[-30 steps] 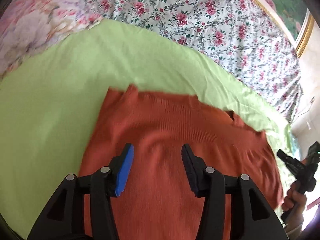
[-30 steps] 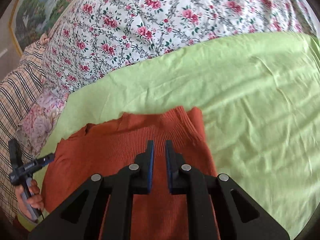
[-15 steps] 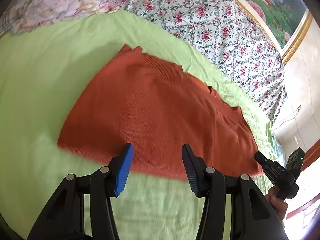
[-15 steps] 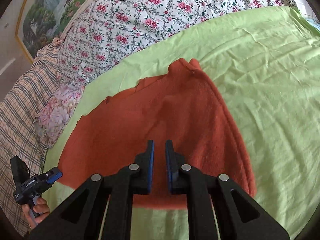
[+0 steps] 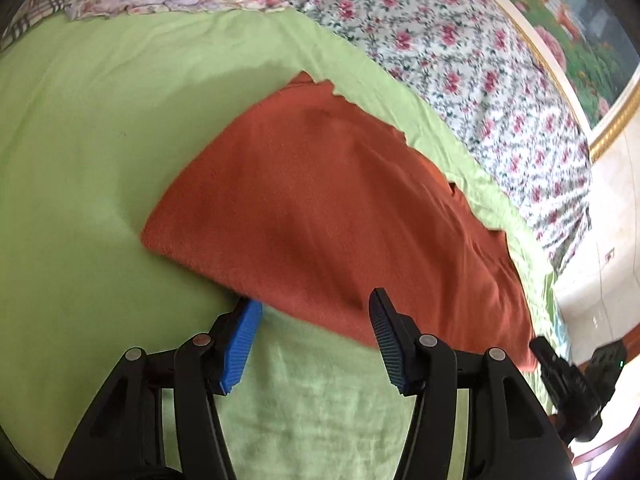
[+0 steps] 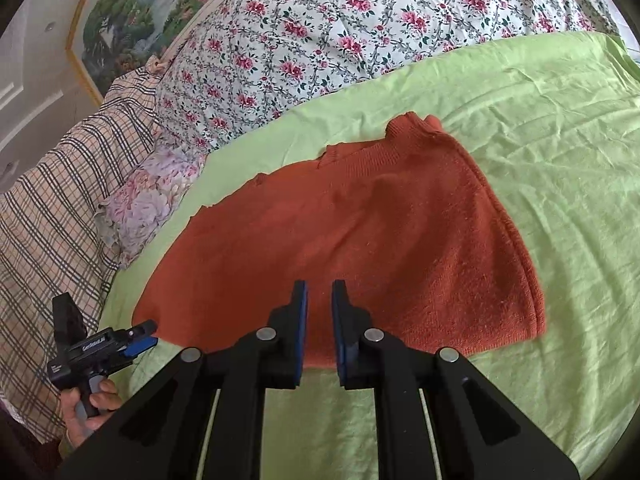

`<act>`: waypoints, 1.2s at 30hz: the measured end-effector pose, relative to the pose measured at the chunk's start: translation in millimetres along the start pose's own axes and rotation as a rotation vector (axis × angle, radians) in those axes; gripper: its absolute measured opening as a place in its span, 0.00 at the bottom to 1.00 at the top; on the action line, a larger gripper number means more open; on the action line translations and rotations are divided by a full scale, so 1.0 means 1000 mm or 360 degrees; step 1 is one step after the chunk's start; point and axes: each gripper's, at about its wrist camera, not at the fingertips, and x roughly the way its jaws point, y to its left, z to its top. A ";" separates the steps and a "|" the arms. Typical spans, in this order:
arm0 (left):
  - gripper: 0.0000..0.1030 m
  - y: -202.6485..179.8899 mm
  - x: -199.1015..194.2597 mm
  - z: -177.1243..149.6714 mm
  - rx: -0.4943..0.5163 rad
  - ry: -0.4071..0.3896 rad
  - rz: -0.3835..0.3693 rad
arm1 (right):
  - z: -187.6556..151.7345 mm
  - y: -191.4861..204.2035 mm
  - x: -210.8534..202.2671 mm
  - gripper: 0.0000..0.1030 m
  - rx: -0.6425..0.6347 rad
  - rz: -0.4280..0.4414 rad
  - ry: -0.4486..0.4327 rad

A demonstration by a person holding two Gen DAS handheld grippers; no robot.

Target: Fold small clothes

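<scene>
An orange knitted garment [image 5: 340, 208] lies folded flat on the green sheet [image 5: 80, 160]; it also shows in the right wrist view [image 6: 360, 240], ribbed edge at the far side. My left gripper [image 5: 316, 312] is open and empty, its fingers at the garment's near edge. My right gripper [image 6: 320, 292] is nearly shut with a narrow gap, holding nothing, just above the garment's near edge. Each gripper shows in the other's view: the right one [image 5: 568, 384] at the lower right, the left one [image 6: 100, 348] at the lower left.
A floral quilt [image 6: 340, 32] lies along the far side of the bed. A plaid blanket [image 6: 52, 200] and a pastel flowered pillow [image 6: 148, 196] sit at the left. A framed painting [image 6: 140, 20] hangs behind. The green sheet [image 6: 540, 140] spreads to the right.
Both grippers have pulled back from over the garment toward its near edge. The whole folded garment now shows. The right jaws stay nearly shut, the left stays open.
</scene>
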 end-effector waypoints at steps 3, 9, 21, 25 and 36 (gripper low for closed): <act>0.55 0.005 0.007 0.011 -0.0037 -0.0047 0.0016 | -0.001 0.000 0.000 0.15 0.0005 0.0007 0.0002; 0.55 0.004 0.021 0.032 -0.0067 -0.0111 0.0082 | -0.001 0.001 0.004 0.16 0.0010 0.0015 0.0018; 0.12 -0.023 0.025 0.048 0.0080 -0.0163 0.0113 | 0.002 0.005 0.010 0.16 0.0048 0.0046 0.0055; 0.10 -0.060 0.017 0.051 0.0244 -0.0221 0.0063 | 0.007 0.004 0.013 0.16 0.0059 0.0075 0.0075; 0.09 -0.188 0.051 0.001 0.0802 -0.0121 -0.0106 | 0.057 0.000 0.046 0.38 0.0104 0.0274 0.0306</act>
